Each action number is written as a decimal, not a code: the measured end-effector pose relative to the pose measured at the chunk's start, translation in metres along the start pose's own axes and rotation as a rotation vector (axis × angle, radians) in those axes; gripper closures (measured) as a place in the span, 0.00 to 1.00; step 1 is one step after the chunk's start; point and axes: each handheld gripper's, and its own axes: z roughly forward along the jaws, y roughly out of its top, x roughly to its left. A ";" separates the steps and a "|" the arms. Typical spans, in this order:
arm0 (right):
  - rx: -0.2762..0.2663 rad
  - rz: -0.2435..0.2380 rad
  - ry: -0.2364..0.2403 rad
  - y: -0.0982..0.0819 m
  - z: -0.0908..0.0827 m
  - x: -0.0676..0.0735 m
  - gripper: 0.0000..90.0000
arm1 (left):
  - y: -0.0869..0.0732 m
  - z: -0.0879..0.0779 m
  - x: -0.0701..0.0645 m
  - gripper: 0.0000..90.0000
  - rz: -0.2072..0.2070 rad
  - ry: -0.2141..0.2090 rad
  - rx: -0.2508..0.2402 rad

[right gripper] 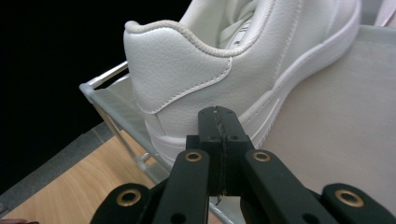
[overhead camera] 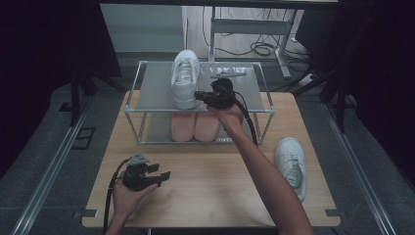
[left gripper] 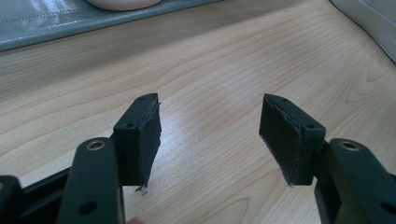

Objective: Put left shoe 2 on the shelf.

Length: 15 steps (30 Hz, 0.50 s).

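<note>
My right tongs are closed with nothing between them, tips against the heel of the white leather sneaker on the grey top shelf of the metal-framed shoe rack. Best to nudge it straight, slowly, pushing low on the sole. Left tongs wide apart, idle over the wooden table.

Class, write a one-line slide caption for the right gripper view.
Shut right hand-held gripper at the heel of a white leather sneaker standing on the grey top shelf of a metal-framed shoe rack.
</note>
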 end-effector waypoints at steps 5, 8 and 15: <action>0.000 0.004 0.019 0.002 0.005 0.005 1.00 | 0.000 0.001 0.000 0.43 -0.001 0.000 0.000; -0.004 -0.001 0.022 0.002 0.008 0.008 1.00 | 0.000 0.001 0.000 0.43 0.000 0.000 0.000; 0.001 -0.013 0.019 0.002 0.011 0.011 1.00 | 0.000 0.002 -0.001 0.43 0.001 -0.002 0.006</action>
